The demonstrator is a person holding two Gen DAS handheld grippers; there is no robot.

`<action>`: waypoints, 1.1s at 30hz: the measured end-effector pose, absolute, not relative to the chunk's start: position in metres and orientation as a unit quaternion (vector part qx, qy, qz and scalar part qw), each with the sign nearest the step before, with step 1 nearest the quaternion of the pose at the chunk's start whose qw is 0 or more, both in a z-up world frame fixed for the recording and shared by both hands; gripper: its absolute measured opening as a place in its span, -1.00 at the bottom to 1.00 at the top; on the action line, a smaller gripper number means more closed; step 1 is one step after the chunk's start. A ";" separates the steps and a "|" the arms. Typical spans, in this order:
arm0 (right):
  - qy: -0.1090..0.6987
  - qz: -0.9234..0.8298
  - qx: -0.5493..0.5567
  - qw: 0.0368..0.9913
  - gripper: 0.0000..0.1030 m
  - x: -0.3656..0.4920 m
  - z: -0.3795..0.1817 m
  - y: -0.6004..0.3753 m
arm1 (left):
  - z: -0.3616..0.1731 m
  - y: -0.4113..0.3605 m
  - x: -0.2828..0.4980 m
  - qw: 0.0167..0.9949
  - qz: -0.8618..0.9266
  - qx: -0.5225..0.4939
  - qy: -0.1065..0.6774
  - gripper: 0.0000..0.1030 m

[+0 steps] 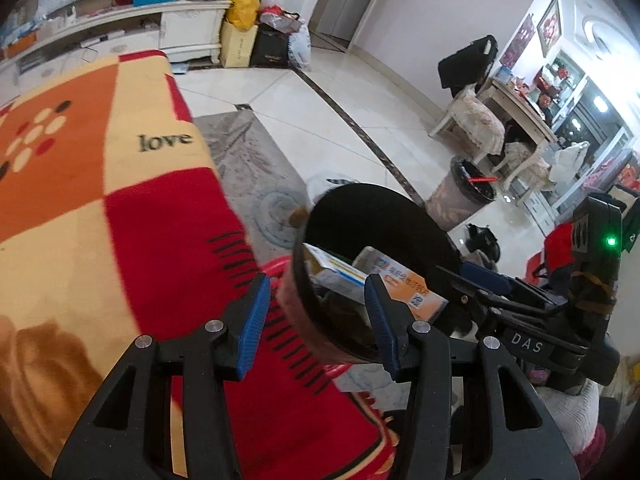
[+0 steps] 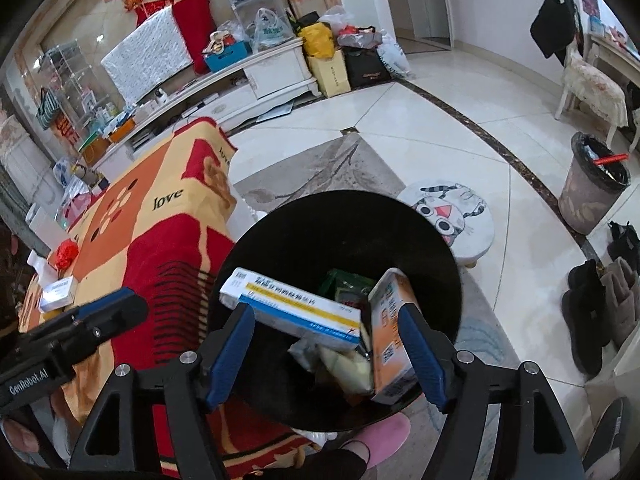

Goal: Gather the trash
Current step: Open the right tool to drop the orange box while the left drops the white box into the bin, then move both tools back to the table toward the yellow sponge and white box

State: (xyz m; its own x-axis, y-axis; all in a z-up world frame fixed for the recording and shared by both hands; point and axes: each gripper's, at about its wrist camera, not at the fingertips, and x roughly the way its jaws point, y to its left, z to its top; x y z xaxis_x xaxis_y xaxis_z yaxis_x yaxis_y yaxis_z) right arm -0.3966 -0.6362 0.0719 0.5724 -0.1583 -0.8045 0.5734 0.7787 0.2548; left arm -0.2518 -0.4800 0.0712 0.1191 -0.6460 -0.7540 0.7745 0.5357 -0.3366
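A black-lined trash bin [image 2: 288, 236] stands beside the blanket-covered table [image 2: 132, 232]. Inside lie a white, blue and yellow box [image 2: 292, 308], an orange and white box [image 2: 390, 324], a green packet [image 2: 346, 286] and pale wrappers [image 2: 344, 364]. My right gripper [image 2: 326, 352] is open and empty, hovering over the bin mouth. My left gripper [image 1: 316, 316] is open and empty, straddling the bin's rim [image 1: 298, 280] from the table side; the boxes [image 1: 404, 280] show there too. On the table's far left lie a white box [image 2: 58, 292] and a red crumpled item [image 2: 66, 252].
A cat-face stool [image 2: 448, 216] stands behind the bin. A second patterned bin [image 2: 592, 188] stands at the right by chairs [image 2: 592, 84]. Shoes [image 2: 600, 308] line the right floor. A white TV cabinet [image 2: 248, 76] and bags [image 2: 344, 56] are at the back. A pink slipper [image 2: 384, 436] is below the bin.
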 end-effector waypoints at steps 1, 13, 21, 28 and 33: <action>0.411 -0.213 0.252 0.850 0.40 -0.395 0.072 -0.633 | 0.072 -0.477 -0.251 0.747 -0.473 0.070 0.461 -0.08; 0.419 -0.190 0.240 0.855 0.44 -0.378 0.077 -0.601 | 0.071 -0.439 -0.237 0.779 -0.435 0.078 0.444 -0.08; 0.434 -0.163 0.227 0.856 0.45 -0.356 0.072 -0.571 | 0.071 -0.414 -0.226 0.795 -0.410 0.081 0.439 -0.08; 0.445 -0.140 0.216 0.858 0.45 -0.334 0.071 -0.547 | 0.068 -0.387 -0.213 0.803 -0.388 0.071 0.446 -0.08; 0.455 -0.123 0.208 0.857 0.45 -0.319 0.068 -0.530 | 0.065 -0.359 -0.200 0.812 -0.366 0.063 0.450 -0.08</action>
State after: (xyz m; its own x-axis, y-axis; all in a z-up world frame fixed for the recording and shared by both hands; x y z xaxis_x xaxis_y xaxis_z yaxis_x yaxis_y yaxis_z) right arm -0.3189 -0.5297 0.0679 0.5555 -0.0211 -0.8312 0.4003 0.8830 0.2452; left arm -0.1997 -0.3594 0.0646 0.3268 -0.5381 -0.7769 0.6517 0.7237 -0.2271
